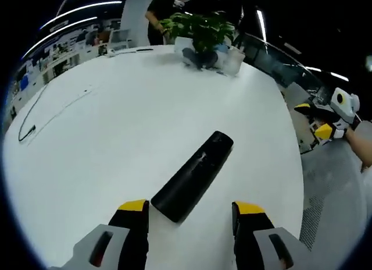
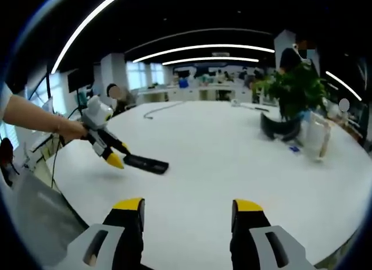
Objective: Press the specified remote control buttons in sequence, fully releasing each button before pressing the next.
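Matt black plastic remote control [image 1: 193,175] on smooth white table [image 1: 116,136] — faintly glossy.

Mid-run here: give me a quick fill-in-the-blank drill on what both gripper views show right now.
1. The black remote control lies on a ____ table.
2. The left gripper has its jaws ____, its yellow tips flanking the remote's near end.
3. Beyond the remote stands a potted ____ with green leaves.
4. The right gripper holds ____.

Missing words: white; open; plant; nothing
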Demonstrator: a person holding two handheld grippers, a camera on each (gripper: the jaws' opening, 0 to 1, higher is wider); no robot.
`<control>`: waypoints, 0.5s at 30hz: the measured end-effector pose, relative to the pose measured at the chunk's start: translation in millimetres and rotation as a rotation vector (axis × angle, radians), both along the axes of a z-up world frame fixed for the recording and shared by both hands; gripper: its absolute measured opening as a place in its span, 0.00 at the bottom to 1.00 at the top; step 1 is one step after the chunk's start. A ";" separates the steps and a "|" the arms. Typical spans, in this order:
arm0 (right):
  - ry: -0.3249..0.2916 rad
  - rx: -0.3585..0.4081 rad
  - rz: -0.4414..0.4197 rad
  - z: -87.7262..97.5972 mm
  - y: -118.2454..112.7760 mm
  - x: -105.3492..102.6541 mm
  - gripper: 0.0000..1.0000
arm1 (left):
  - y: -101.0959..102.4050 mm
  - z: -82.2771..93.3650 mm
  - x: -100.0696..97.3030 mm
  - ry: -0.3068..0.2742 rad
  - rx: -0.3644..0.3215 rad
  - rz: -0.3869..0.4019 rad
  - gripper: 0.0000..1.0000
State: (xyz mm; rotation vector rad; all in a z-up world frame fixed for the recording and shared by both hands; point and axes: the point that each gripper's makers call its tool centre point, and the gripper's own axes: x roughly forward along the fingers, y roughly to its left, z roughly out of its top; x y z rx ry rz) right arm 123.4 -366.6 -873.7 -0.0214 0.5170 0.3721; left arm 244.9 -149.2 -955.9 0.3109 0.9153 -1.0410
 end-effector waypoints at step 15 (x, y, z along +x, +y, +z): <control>0.029 -0.003 0.004 -4.3 -0.2 -2.0 0.56 | -22.5 -6.4 -3.2 -0.141 0.190 -0.301 0.47</control>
